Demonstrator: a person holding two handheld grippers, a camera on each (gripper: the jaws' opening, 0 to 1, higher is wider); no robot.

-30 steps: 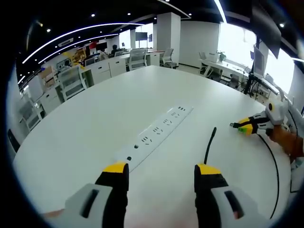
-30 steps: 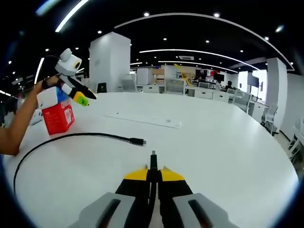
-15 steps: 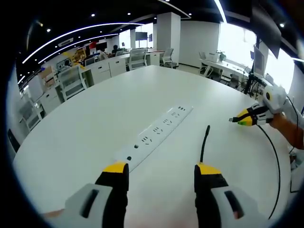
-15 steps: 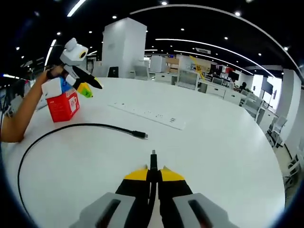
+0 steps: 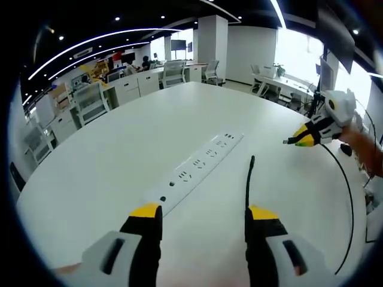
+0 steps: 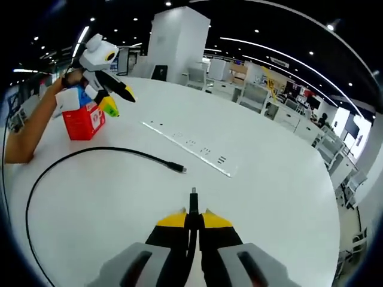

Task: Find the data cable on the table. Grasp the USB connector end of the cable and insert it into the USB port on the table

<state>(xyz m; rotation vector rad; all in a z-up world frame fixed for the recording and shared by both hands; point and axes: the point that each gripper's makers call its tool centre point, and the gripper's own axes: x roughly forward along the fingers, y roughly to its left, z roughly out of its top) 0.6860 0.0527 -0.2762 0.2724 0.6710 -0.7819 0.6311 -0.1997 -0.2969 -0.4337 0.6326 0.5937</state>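
A black data cable [image 6: 90, 153] lies in a wide loop on the white table. Its free plug [image 6: 177, 169] rests near a white power strip [image 6: 190, 147]. My right gripper [image 6: 192, 216] is shut on the cable's other connector [image 6: 192, 196], whose tip pokes out past the yellow jaw tips, above the table. In the left gripper view that gripper [image 5: 309, 137] hovers at the right, beyond the strip [image 5: 196, 163]. My left gripper [image 5: 203, 214] is open and holds nothing; the free cable end [image 5: 250, 162] lies just ahead of its right jaw.
A red and white box [image 6: 82, 121] stands at the table's left side beside the person's forearm [image 6: 29, 139]. The cable loop [image 5: 348, 206] runs close to the table edge. Office desks and chairs [image 5: 90, 101] surround the table.
My right gripper has risen and swung toward the power strip with its connector; the free cable end slid a little toward the strip. My left gripper stayed still and open.
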